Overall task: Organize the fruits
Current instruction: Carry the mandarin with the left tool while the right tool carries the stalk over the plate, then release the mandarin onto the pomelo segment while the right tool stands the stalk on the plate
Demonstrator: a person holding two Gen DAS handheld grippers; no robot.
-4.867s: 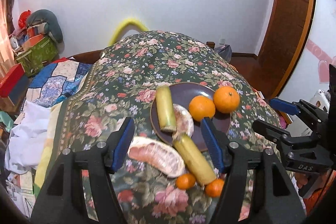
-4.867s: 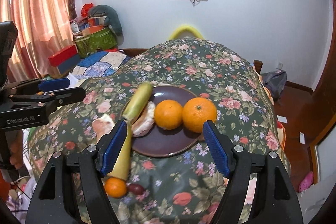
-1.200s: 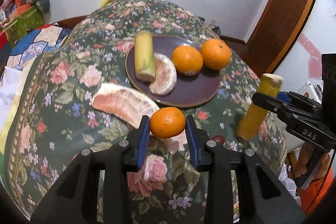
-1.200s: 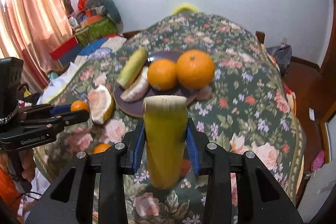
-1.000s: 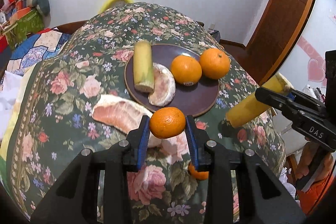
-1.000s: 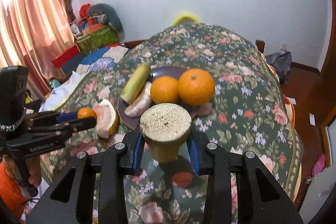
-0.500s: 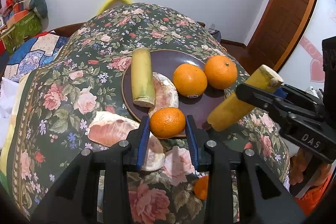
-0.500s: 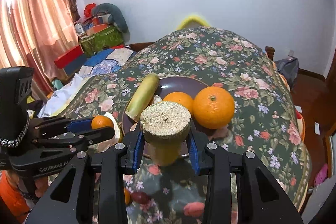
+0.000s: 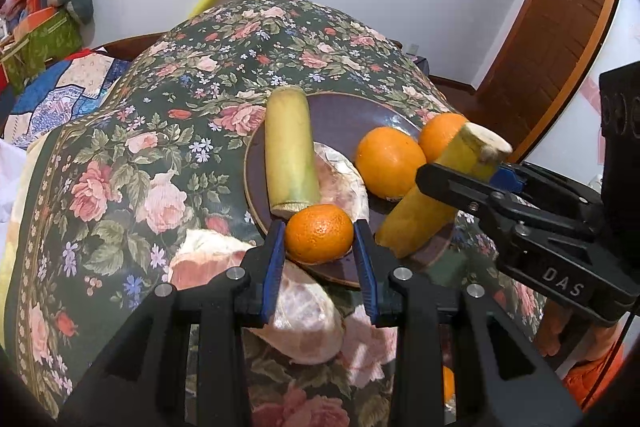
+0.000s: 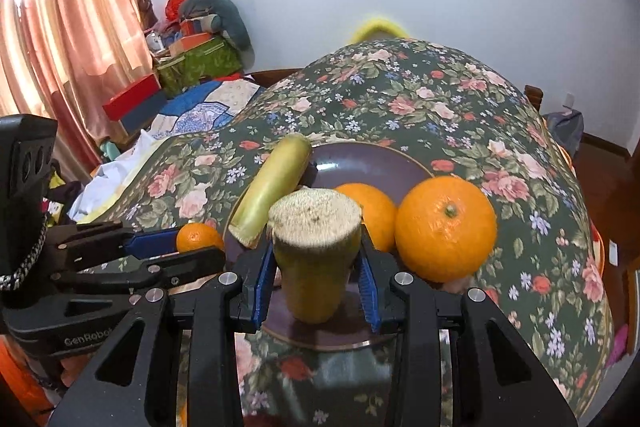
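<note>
A dark purple plate (image 9: 344, 119) (image 10: 360, 163) sits on the floral tablecloth. It bears a yellow-green stalk piece (image 9: 290, 155) (image 10: 276, 183), a pomelo segment (image 9: 344, 175) and two oranges (image 9: 390, 161) (image 10: 446, 227). My left gripper (image 9: 319, 239) (image 10: 176, 247) is shut on a small mandarin (image 9: 319, 227) (image 10: 199, 237) just above the plate's near rim. My right gripper (image 10: 316, 279) (image 9: 476, 175) is shut on a second stalk piece (image 10: 316, 251) (image 9: 420, 215), tilted, its lower end over the plate's near right part. A larger pomelo segment (image 9: 296, 311) lies on the cloth under the left gripper.
Another small mandarin (image 9: 448, 383) lies on the cloth near the front right edge. The cloth drops away on all sides of the table. Bedding and boxes (image 10: 188, 67) are at the left by a curtain (image 10: 72, 27). A wooden door (image 9: 560, 27) is at the right.
Both grippers, open and empty about five seconds ago, now hold fruit. Over the last second they moved forward and slightly down over the plate, the mandarin reaching its near rim and the stalk its right side.
</note>
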